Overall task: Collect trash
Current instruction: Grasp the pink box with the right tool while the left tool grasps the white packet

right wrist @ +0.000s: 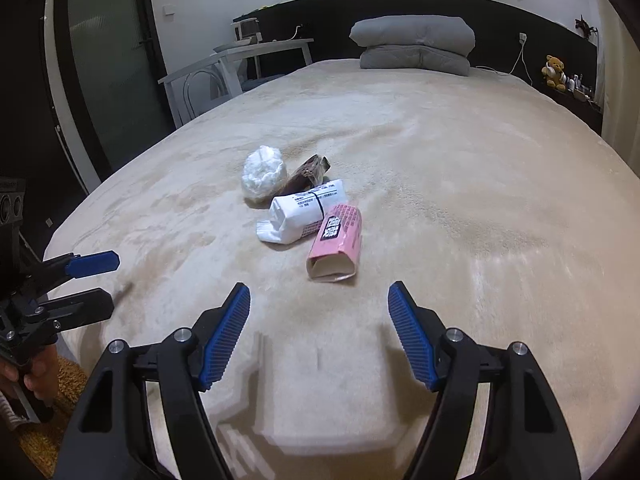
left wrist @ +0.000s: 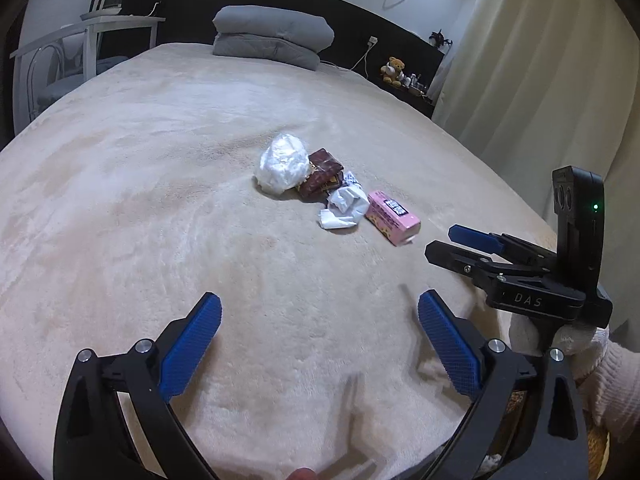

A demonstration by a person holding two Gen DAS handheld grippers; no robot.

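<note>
Several pieces of trash lie together on the beige bed cover [left wrist: 160, 200]: a crumpled white plastic bag [left wrist: 281, 163] [right wrist: 263, 173], a brown wrapper [left wrist: 322, 174] [right wrist: 310, 170], a white wrapper [left wrist: 345, 205] [right wrist: 300, 210] and a pink carton [left wrist: 393, 216] [right wrist: 337, 242] with its open end toward the right wrist camera. My left gripper [left wrist: 319, 308] is open and empty, well short of the pile. My right gripper [right wrist: 319, 294] is open and empty, just in front of the pink carton; it also shows in the left wrist view [left wrist: 440, 240].
Folded grey bedding [left wrist: 272, 36] [right wrist: 414, 42] lies at the head of the bed against a black headboard. A white desk and chair [left wrist: 80, 52] stand to the left. A teddy bear [left wrist: 394, 69] sits on a shelf at right, beside a curtain [left wrist: 540, 80].
</note>
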